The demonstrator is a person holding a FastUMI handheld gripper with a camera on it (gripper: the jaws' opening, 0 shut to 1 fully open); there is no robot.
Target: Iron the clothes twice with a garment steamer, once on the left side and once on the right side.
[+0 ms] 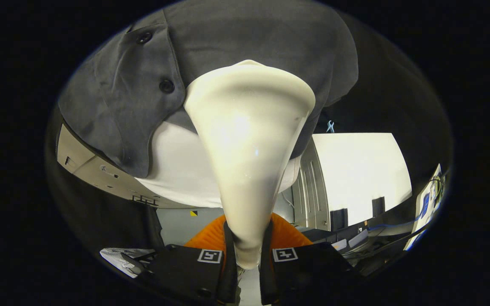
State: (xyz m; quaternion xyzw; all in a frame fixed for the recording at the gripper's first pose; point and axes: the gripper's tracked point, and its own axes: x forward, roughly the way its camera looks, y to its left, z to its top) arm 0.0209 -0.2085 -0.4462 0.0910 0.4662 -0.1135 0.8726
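Observation:
A cream garment steamer (249, 144) rises from between the fingers, its narrow neck clamped by both of them and its wide head flaring out ahead. My gripper (248, 250) is shut on that neck. The steamer's head lies against a dark grey buttoned shirt (245, 46) hanging just beyond, near the shirt's lower right half. Two dark buttons (166, 86) run down the placket to the left of the head. A white garment (181, 165) hangs out beneath the grey hem, partly hidden by the steamer.
A white panel (355, 170) and a grey ribbed cabinet side (309, 191) stand beyond to the right. Cables and dark equipment (381, 233) lie low on the right. An orange ribbed object (287, 233) sits just behind the fingers. A beige board (96, 170) shows behind the shirt's left edge.

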